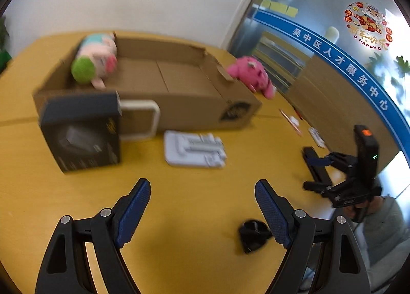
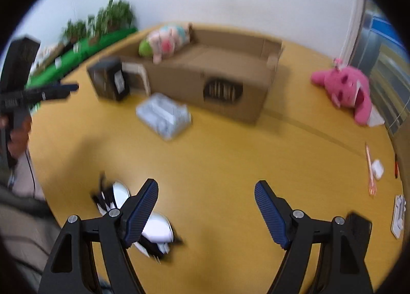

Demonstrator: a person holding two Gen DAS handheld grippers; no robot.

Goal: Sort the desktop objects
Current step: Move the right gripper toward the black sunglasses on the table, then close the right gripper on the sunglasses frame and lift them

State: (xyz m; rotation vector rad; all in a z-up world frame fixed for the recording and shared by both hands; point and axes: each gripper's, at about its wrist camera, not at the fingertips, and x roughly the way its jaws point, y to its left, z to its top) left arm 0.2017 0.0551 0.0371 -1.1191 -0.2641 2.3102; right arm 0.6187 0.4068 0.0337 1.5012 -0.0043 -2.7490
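- Nearest in the left wrist view, the left hand-held gripper [image 1: 202, 189] hangs wide open and empty; a small black object [image 1: 253, 236] by its right finger could get knocked.
- The right hand-held gripper [image 2: 206, 189], also open and empty, may clip the white-and-black gadget [image 2: 153, 230], lower left.
- Cardboard box [image 1: 179, 104] sits mid-frame on the worktop [image 1: 194, 206]; pink plush [image 2: 343, 89] far right risks being missed.

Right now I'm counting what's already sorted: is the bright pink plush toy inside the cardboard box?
No, the bright pink plush toy lies on the table outside the cardboard box.
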